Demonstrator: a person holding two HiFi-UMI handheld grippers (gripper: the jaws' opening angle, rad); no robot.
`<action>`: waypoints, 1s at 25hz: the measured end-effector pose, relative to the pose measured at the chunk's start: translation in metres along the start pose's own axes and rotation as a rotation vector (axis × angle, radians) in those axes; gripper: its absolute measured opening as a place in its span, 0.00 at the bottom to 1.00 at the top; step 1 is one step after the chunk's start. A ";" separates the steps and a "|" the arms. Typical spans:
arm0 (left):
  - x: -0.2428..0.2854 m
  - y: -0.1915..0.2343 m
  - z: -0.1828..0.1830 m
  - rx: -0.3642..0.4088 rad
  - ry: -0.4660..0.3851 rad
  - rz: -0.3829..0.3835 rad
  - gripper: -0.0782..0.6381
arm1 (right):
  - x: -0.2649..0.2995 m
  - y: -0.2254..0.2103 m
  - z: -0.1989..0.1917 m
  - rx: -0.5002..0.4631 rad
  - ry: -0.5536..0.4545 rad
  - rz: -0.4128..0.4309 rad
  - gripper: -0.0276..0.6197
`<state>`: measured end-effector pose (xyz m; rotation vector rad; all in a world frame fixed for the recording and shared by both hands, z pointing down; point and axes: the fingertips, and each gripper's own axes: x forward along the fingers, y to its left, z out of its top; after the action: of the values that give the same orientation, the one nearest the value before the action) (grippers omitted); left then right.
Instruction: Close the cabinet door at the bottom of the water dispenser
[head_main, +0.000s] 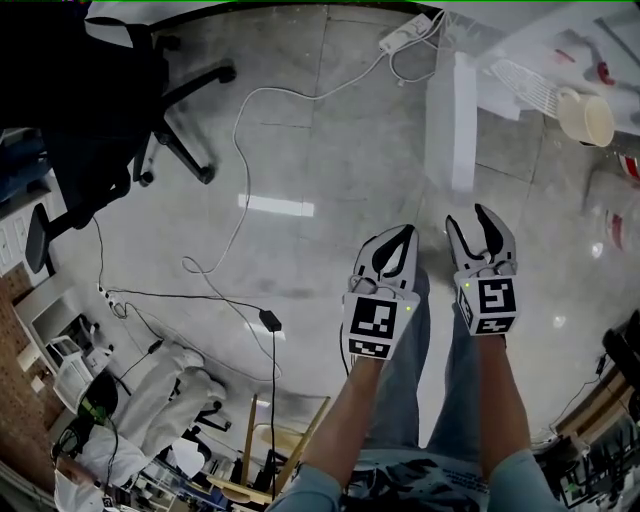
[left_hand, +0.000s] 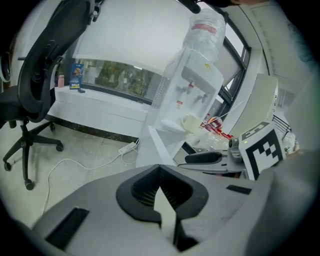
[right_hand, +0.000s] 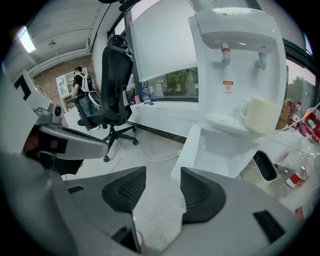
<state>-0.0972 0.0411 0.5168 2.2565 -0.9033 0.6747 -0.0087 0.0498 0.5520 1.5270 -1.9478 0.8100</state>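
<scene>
The white water dispenser (right_hand: 240, 65) stands ahead with a cream mug (right_hand: 260, 116) on its drip tray. Its bottom cabinet door (right_hand: 189, 150) hangs open toward me, and shows as a white panel (head_main: 462, 120) in the head view and as a slanted panel (left_hand: 156, 146) in the left gripper view. My left gripper (head_main: 405, 233) is shut and empty, its jaws (left_hand: 160, 167) meeting. To its right, my right gripper (head_main: 469, 216) is open and empty, its jaws (right_hand: 162, 172) apart over bare floor. Both hang above the floor, short of the door.
A black office chair (head_main: 100, 100) stands at the left. A power strip (head_main: 405, 35) and white cable (head_main: 240, 150) lie on the floor near the dispenser. Bottles (right_hand: 300, 175) crowd the floor right of the dispenser. The person's legs (head_main: 420, 400) are below the grippers.
</scene>
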 end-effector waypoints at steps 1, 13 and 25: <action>0.001 0.002 -0.001 -0.002 0.002 -0.002 0.12 | 0.004 -0.003 -0.004 0.003 0.013 -0.015 0.37; 0.034 0.005 -0.019 -0.038 0.001 0.024 0.12 | 0.043 -0.024 -0.050 0.011 0.114 -0.007 0.39; 0.044 -0.013 -0.032 -0.089 0.021 0.089 0.12 | 0.053 -0.033 -0.055 0.023 0.135 0.046 0.39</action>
<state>-0.0667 0.0524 0.5629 2.1378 -1.0088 0.6827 0.0144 0.0493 0.6325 1.4070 -1.8869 0.9338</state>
